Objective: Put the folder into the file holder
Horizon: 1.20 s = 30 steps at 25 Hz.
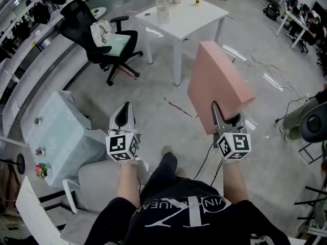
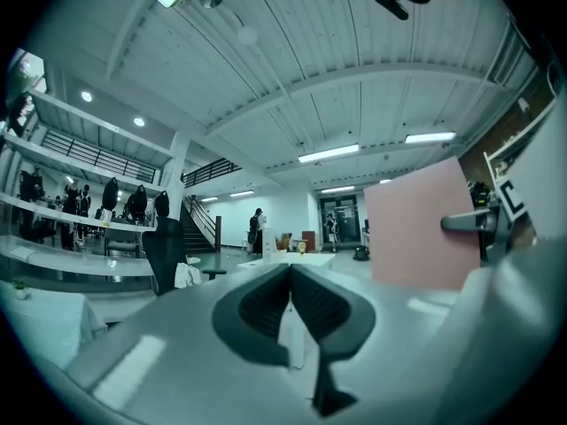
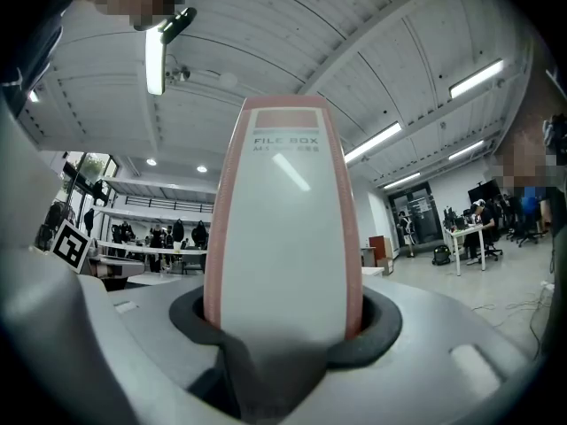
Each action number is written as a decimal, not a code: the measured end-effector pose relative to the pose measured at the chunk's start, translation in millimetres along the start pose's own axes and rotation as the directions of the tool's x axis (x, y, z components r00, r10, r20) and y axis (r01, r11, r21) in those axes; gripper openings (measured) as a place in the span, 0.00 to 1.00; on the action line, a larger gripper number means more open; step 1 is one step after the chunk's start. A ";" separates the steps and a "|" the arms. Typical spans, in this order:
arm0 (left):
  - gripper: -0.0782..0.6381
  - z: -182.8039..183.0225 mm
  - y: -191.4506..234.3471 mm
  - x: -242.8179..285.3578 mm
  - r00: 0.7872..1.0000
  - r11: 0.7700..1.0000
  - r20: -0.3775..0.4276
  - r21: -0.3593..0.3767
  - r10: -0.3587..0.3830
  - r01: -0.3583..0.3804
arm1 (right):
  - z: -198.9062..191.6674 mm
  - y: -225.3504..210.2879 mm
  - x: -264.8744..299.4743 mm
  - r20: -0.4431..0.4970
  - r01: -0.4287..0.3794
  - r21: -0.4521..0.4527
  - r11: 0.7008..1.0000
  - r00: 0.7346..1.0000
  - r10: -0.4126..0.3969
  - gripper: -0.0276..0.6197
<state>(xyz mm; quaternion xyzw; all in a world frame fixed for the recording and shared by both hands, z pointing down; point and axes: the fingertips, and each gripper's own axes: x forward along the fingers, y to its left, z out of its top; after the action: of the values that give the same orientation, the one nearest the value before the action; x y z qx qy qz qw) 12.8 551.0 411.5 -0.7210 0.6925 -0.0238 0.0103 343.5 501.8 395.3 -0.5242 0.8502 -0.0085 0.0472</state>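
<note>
A pink file-box folder [image 1: 217,86] is held up in the air, and my right gripper [image 1: 226,118] is shut on its lower edge. In the right gripper view the folder's white spine [image 3: 283,228] fills the space between the jaws, pressed on both sides. My left gripper [image 1: 122,117] hangs to the left at about the same height, shut and empty; its pads [image 2: 266,301] meet at the tip. The folder [image 2: 421,228] also shows at the right of the left gripper view. A pale upright file holder [image 1: 162,4] stands on the white table [image 1: 196,22] ahead.
A black office chair [image 1: 102,40] with a bag on it stands left of the white table. A table under a light blue cloth [image 1: 56,137] and a grey seat [image 1: 97,180] are near my left side. Cables [image 1: 265,68] lie on the floor at right.
</note>
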 end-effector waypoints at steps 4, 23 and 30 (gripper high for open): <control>0.11 0.5 6.8 23.7 1.000 1.000 0.007 -0.017 0.012 -0.012 | -2.7 -10.0 25.5 -0.002 0.000 0.007 1.000 1.000 0.000 0.48; 0.11 11.0 64.0 152.7 1.000 1.000 0.026 -0.017 0.012 -0.012 | 0.3 -28.5 174.3 0.010 -0.002 0.024 1.000 1.000 0.002 0.48; 0.11 17.4 85.2 200.2 0.999 1.000 0.039 -0.014 0.002 -0.001 | 3.5 -37.3 216.9 0.031 0.021 0.029 0.999 0.999 -0.022 0.48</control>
<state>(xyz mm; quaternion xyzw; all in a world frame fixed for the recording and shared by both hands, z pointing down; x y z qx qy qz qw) -63.4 347.2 394.0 -0.7208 0.6928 -0.0047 0.0188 280.3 291.7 378.7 -0.5328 0.8434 -0.0131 0.0679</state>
